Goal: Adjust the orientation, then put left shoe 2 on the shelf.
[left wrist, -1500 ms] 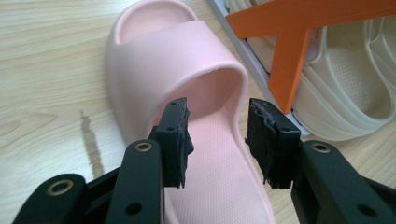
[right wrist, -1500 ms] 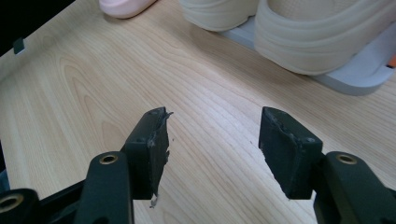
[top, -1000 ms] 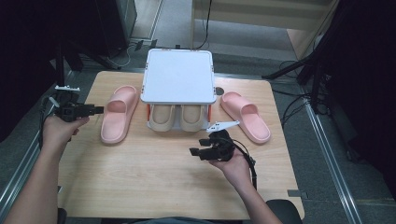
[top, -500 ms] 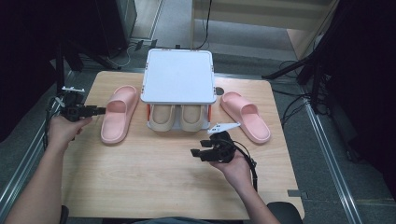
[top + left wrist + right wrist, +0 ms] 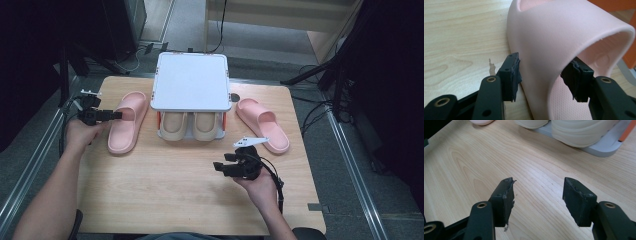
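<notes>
My left gripper (image 5: 541,75) straddles the strap of the pink slipper (image 5: 564,42) near the desk's left edge: 1 jaw sits outside the strap's wall, the other inside the opening, over the dotted footbed. The jaws have just been closing with the strap between them; the outer pad looks to be at the wall, while the inner pad is not yet pressed against it. In the high view that slipper (image 5: 126,121) lies lengthwise just left of the shoe rack (image 5: 192,80). My right gripper (image 5: 537,197) hangs over bare wood toward the desk's front right, jaws apart with nothing between them. Beyond it, 2 beige slippers (image 5: 192,125) sit side by side on the rack's lower shelf, under its white top. A 2nd pink slipper (image 5: 262,125) lies right of the rack, angled toward the desk's right edge.
</notes>
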A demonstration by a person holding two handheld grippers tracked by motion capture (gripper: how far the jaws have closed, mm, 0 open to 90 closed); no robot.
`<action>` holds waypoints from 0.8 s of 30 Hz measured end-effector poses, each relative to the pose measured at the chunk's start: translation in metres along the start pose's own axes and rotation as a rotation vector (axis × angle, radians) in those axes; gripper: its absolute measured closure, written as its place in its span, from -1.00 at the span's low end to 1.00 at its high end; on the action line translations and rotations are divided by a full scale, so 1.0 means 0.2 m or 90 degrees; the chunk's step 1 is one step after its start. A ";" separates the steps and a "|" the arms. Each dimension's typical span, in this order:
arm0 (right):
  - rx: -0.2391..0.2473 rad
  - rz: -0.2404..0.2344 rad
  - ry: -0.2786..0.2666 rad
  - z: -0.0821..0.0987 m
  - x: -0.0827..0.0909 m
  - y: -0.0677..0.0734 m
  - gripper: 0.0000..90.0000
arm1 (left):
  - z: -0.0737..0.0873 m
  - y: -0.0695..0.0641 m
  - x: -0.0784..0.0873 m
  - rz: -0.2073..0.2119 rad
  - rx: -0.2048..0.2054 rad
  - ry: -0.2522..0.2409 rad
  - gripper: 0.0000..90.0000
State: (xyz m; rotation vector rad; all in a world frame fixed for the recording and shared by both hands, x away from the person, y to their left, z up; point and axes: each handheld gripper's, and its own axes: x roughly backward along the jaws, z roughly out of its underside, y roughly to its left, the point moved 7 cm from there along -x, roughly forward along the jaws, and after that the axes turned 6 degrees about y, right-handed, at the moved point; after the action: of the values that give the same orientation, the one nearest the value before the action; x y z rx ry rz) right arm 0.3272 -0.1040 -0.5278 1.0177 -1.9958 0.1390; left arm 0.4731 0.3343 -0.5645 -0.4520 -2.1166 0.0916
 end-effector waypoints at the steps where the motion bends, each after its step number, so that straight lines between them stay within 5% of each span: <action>1: -0.002 0.000 0.000 0.00 0.00 0.00 -0.04 | 0.00 0.00 -0.01 -0.002 -0.005 0.004 0.15; 15: -0.003 0.002 -0.001 0.02 0.01 0.00 -0.05 | -0.01 0.02 0.02 -0.042 0.010 0.019 0.64; 24: -0.002 0.001 0.001 0.01 0.01 0.00 -0.04 | -0.01 0.03 0.04 -0.025 0.034 0.039 0.80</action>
State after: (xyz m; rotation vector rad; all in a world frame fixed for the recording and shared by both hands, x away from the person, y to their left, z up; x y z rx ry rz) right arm 0.3252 -0.1060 -0.5286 1.0133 -1.9958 0.1374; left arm 0.4715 0.3421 -0.5585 -0.3767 -2.0561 0.1101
